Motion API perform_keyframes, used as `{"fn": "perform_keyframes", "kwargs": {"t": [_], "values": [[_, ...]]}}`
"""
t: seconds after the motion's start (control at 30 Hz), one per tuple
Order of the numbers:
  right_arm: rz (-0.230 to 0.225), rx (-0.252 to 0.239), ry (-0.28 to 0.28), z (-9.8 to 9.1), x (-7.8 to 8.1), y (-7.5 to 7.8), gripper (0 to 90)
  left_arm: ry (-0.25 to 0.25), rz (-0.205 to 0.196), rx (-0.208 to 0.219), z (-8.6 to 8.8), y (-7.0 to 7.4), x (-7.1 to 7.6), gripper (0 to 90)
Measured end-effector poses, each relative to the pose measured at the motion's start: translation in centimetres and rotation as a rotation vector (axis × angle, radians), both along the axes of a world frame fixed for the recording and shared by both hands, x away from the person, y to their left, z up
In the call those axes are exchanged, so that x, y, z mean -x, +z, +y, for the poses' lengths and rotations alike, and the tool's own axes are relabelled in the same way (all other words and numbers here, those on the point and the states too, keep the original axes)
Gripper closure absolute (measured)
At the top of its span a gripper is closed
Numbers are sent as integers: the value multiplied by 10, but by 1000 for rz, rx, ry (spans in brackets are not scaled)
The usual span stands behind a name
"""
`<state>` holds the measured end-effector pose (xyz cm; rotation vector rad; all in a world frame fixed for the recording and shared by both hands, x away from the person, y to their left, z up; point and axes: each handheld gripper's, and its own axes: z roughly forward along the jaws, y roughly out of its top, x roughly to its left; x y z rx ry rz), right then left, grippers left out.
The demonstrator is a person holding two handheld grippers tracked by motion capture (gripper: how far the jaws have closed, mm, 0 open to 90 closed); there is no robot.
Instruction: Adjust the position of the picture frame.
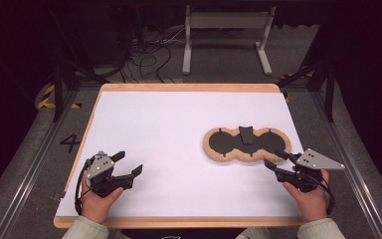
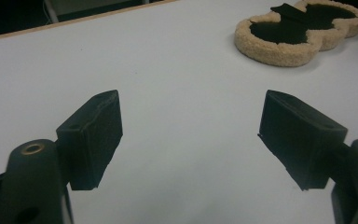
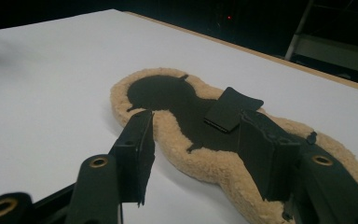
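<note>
A white counter (image 1: 179, 129) holds a tan fleece-edged tray (image 1: 246, 145) with three joined black hollows, at about four o'clock from the counter's centre. A small black flap (image 1: 246, 134) rests tilted over its middle. The right gripper (image 1: 277, 162) hovers at the tray's near edge, jaws apart, holding nothing. The left gripper (image 1: 128, 164), at eight o'clock, is spread wide and holds nothing.

high: above, facing forward-down | gripper views: low, close | shared: fleece-rimmed pad (image 1: 246, 144)
</note>
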<state>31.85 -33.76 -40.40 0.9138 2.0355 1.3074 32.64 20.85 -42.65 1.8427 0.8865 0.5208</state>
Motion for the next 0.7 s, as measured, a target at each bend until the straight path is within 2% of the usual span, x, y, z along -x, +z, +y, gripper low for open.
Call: {"fn": "perform_keyframes", "kwargs": {"t": [0.17, 0.5, 0.6, 0.7], "values": [[29, 17, -79, -6, -5, 4, 543, 10, 5, 8, 0, 0, -2, 221], [82, 17, -113, -14, -23, 19, 591, 15, 19, 13, 0, -2, -7, 220], [137, 26, -139, -20, -36, 26, 602, 15, 33, 10, -1, -3, -9, 221], [170, 54, -170, -24, -46, 29, 659, 21, 49, 5, -1, -3, -10, 232]]}}
